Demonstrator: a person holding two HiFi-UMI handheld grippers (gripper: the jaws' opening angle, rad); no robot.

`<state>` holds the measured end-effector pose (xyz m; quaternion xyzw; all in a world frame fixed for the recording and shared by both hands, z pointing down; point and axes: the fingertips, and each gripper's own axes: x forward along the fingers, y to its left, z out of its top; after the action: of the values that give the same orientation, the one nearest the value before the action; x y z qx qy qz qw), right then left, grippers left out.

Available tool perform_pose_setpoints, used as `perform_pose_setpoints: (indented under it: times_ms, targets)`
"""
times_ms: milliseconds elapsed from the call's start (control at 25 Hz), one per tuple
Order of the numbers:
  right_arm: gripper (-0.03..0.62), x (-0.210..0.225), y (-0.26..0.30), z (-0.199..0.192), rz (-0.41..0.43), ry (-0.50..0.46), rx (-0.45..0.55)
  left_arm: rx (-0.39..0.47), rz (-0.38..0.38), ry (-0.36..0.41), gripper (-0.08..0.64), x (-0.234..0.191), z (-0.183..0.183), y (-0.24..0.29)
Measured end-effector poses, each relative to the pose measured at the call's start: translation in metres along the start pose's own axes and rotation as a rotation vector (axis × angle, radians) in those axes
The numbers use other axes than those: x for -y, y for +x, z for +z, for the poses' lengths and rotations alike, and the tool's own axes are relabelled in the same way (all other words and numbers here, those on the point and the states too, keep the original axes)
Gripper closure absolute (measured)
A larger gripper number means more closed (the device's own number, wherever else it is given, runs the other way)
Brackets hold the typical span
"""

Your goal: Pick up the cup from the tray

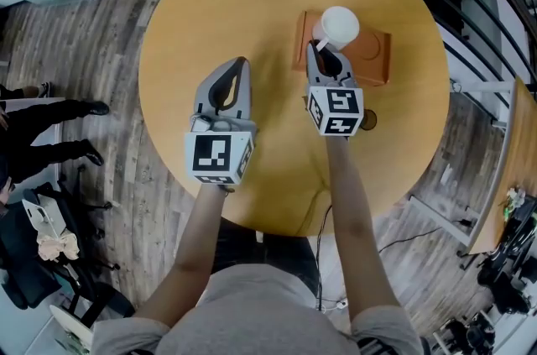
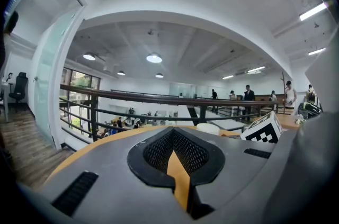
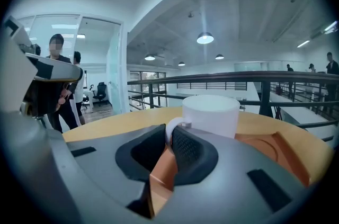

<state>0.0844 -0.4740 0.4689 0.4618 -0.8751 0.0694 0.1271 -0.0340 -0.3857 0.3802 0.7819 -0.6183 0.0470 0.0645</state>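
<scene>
A white cup (image 1: 340,24) stands upright on the left part of an orange-brown tray (image 1: 375,58) on the round wooden table (image 1: 210,1). My right gripper (image 1: 318,48) reaches to the cup's near side. In the right gripper view its pads are closed on the cup's handle (image 3: 171,128), with the cup's body (image 3: 212,114) just beyond and the tray (image 3: 278,150) to the right. My left gripper (image 1: 243,60) hovers over bare table left of the tray, jaws together and holding nothing. From the left gripper view the cup (image 2: 207,128) shows far off to the right.
The table's edge curves close in front of me. A small dark round object (image 1: 367,120) lies on the table beside the right gripper's marker cube. A metal railing (image 3: 222,80) runs behind the table. A person's legs (image 1: 50,127) are on the floor at left.
</scene>
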Motion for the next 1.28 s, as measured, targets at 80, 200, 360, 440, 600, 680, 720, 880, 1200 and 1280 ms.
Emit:
perform_pose_setpoints:
  times_ms: [80,200,360,440,600,680,720,880,1200,1280]
  targets:
    - [0.555,0.0,0.0,-0.001,-0.011,-0.007,0.011,-0.002,0.001,-0.001,0.557,-0.001,-0.003,0.001]
    - [0.555,-0.003,0.0,0.001,-0.021,0.006,0.032,-0.009,0.004,-0.004,0.557,-0.005,-0.006,0.001]
    - [0.558,0.001,-0.003,0.007,-0.035,0.033,0.058,-0.014,0.007,-0.003,0.557,-0.004,-0.008,0.002]
    - [0.558,0.004,-0.004,0.011,-0.041,0.035,0.069,-0.014,0.009,-0.003,0.557,-0.004,-0.008,0.005]
    - [0.56,0.005,-0.011,0.023,-0.051,0.031,0.092,-0.009,0.009,-0.005,0.557,-0.005,-0.006,0.005]
    - [0.56,0.004,-0.016,0.031,-0.052,0.025,0.107,-0.005,0.006,-0.006,0.557,-0.004,-0.004,0.005]
    - [0.56,0.003,-0.019,0.036,-0.052,0.02,0.115,-0.003,0.003,-0.006,0.557,-0.004,-0.004,0.005]
    - [0.56,-0.005,-0.035,0.054,-0.047,-0.006,0.147,0.011,-0.007,-0.009,0.557,-0.001,0.001,0.004]
    - [0.56,-0.022,-0.075,0.064,-0.04,-0.016,0.184,0.036,-0.036,-0.021,0.557,0.012,0.009,-0.003]
    - [0.56,-0.027,-0.083,0.059,-0.042,-0.006,0.18,0.041,-0.045,-0.022,0.557,0.014,0.01,-0.006]
